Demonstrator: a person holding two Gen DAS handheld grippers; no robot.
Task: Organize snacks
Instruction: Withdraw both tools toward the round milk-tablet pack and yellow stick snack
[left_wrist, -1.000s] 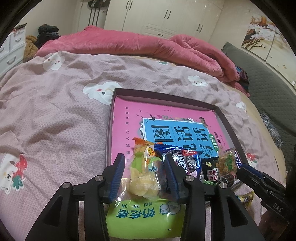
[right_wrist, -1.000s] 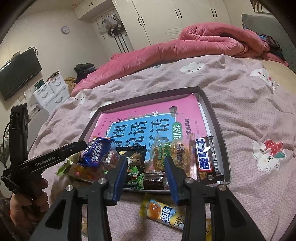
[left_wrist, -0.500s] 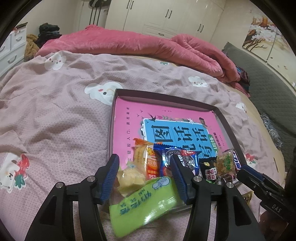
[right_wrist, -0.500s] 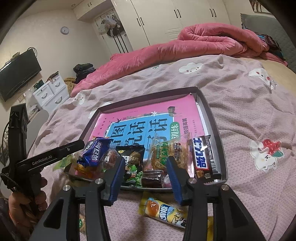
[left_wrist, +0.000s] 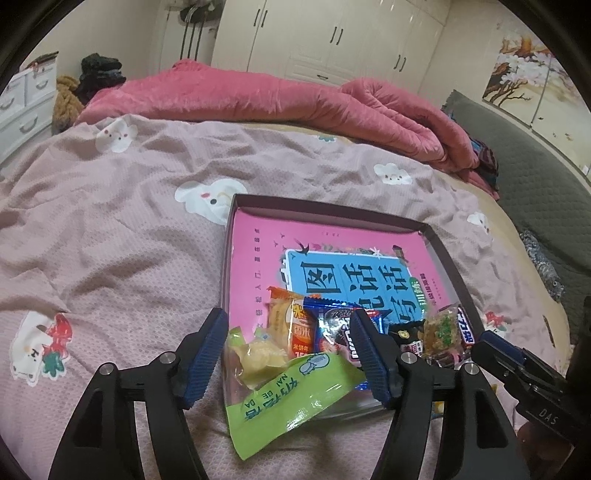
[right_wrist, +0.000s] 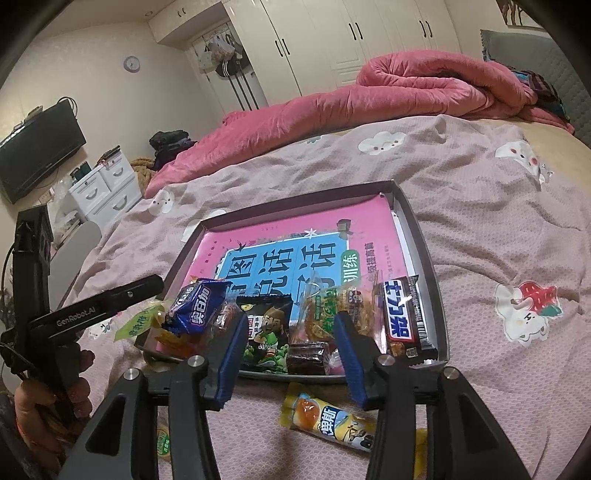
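Left hand-held gripper (left_wrist: 290, 354) opening, green pkt (left_wrist: 291, 397) now released.

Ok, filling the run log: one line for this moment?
left gripper: jaws opening, green packet half over tray edge | right gripper: jaws opening, empty

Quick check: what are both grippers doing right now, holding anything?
Left gripper: jaws opening, green packet lies loose between them, not gripped.
Right gripper: jaws opening, holding nothing, above the tray edge.
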